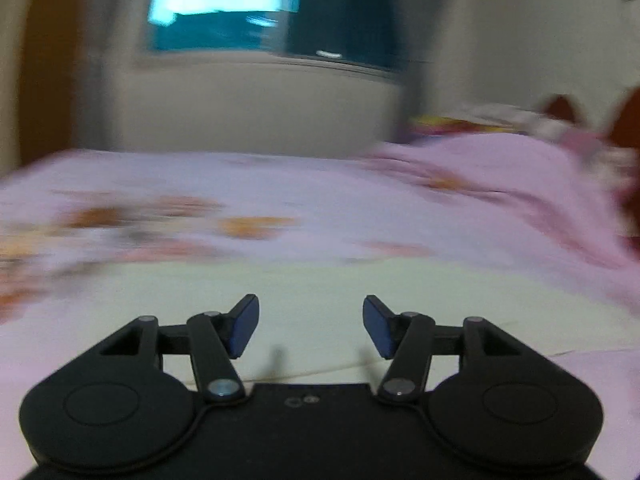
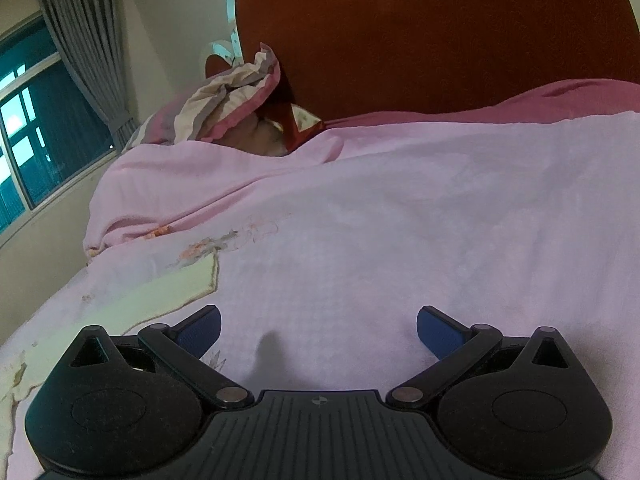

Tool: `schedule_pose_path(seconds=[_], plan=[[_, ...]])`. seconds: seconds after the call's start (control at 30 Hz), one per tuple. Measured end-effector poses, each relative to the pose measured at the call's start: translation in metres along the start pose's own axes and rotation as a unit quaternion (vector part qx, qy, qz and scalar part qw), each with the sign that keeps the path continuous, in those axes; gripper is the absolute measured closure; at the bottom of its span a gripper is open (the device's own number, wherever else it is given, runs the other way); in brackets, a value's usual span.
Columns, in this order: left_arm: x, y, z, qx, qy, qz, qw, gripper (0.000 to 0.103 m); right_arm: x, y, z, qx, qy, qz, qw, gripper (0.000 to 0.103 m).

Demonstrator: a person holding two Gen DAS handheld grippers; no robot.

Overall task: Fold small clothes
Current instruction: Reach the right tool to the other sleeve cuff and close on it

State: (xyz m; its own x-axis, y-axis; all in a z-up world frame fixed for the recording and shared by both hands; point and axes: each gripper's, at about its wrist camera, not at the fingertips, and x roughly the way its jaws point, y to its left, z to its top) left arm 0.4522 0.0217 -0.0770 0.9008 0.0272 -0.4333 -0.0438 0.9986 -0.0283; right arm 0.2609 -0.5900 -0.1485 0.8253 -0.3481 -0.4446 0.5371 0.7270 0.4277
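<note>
A pale cream-yellow garment (image 1: 320, 292) lies flat on the pink bedsheet (image 1: 304, 200), right under and ahead of my left gripper (image 1: 311, 326), which is open and empty just above it. The left view is motion-blurred. In the right wrist view the same garment (image 2: 160, 292) shows at the lower left, its corner pointing right. My right gripper (image 2: 319, 334) is open and empty, low over the bare pink sheet (image 2: 380, 220), to the right of the garment.
A dark red wooden headboard (image 2: 420, 32) stands behind the bed. A striped pillow (image 2: 224, 100) and a raised pink blanket fold (image 2: 180, 184) lie at the far left. A window (image 1: 224, 4) with grey curtains (image 2: 88, 40) is on the wall.
</note>
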Motion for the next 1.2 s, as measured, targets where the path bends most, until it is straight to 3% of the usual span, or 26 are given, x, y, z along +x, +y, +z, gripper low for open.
schedule_pose_path(seconds=[0.03, 0.1, 0.13, 0.2, 0.3, 0.4, 0.47, 0.57, 0.67, 0.77, 0.9, 0.97, 1.07, 1.1, 1.13, 1.17, 1.2], plan=[[0.002, 0.021, -0.007, 0.009, 0.025, 0.036, 0.9990, 0.046, 0.001, 0.000, 0.000, -0.002, 0.001, -0.002, 1.000, 0.000], [0.023, 0.060, -0.029, 0.019, 0.144, 0.076, 0.9865, 0.043, 0.003, 0.004, 0.000, -0.013, 0.009, -0.009, 1.000, 0.000], [0.014, 0.079, -0.037, -0.010, 0.128, 0.043, 0.9908, 0.043, 0.005, 0.006, -0.001, -0.019, 0.013, -0.013, 1.000, 0.000], [-0.001, 0.099, -0.037, -0.047, 0.118, 0.029, 0.9915, 0.044, 0.008, 0.010, 0.000, -0.032, 0.023, -0.020, 0.999, 0.000], [-0.019, 0.118, -0.038, -0.062, 0.111, 0.046, 0.9907, 0.045, 0.006, 0.022, 0.006, -0.052, 0.030, -0.013, 0.998, 0.000], [-0.047, 0.141, -0.045, -0.053, 0.099, 0.061, 0.9918, 0.044, -0.001, 0.049, 0.025, -0.028, -0.005, 0.077, 0.997, 0.000], [-0.070, 0.161, -0.056, -0.050, 0.095, 0.078, 0.9912, 0.043, 0.021, 0.071, 0.038, -0.004, 0.020, 0.102, 0.995, 0.000], [-0.104, 0.191, -0.075, -0.065, 0.101, 0.103, 0.9875, 0.042, 0.072, 0.086, 0.046, 0.042, 0.062, 0.100, 0.992, 0.002], [-0.140, 0.219, -0.092, -0.081, 0.098, 0.145, 0.9813, 0.041, 0.118, 0.077, 0.041, 0.112, 0.118, 0.095, 0.982, 0.053], [-0.167, 0.241, -0.102, -0.089, 0.099, 0.188, 0.9731, 0.038, 0.133, 0.065, 0.034, 0.156, 0.143, 0.091, 0.973, 0.052], [-0.181, 0.272, -0.110, -0.133, 0.100, 0.202, 0.9652, 0.035, 0.136, 0.062, 0.028, 0.169, 0.146, 0.116, 0.968, 0.040], [-0.179, 0.279, -0.111, -0.143, 0.099, 0.193, 0.9658, 0.035, 0.146, 0.069, 0.028, 0.173, 0.146, 0.118, 0.967, 0.040], [-0.173, 0.277, -0.107, -0.118, 0.107, 0.195, 0.9678, 0.035, 0.169, 0.081, 0.032, 0.175, 0.146, 0.113, 0.967, 0.040], [-0.171, 0.278, -0.106, -0.114, 0.110, 0.193, 0.9683, 0.034, 0.171, 0.086, 0.033, 0.172, 0.148, 0.111, 0.968, 0.044], [-0.172, 0.279, -0.106, -0.110, 0.111, 0.191, 0.9690, 0.033, 0.175, 0.093, 0.035, 0.162, 0.151, 0.109, 0.969, 0.055], [-0.173, 0.280, -0.106, -0.107, 0.111, 0.191, 0.9693, 0.033, 0.180, 0.101, 0.037, 0.146, 0.160, 0.103, 0.971, 0.086], [-0.174, 0.281, -0.107, -0.104, 0.112, 0.191, 0.9696, 0.033, 0.183, 0.110, 0.039, 0.128, 0.168, 0.092, 0.973, 0.097]])
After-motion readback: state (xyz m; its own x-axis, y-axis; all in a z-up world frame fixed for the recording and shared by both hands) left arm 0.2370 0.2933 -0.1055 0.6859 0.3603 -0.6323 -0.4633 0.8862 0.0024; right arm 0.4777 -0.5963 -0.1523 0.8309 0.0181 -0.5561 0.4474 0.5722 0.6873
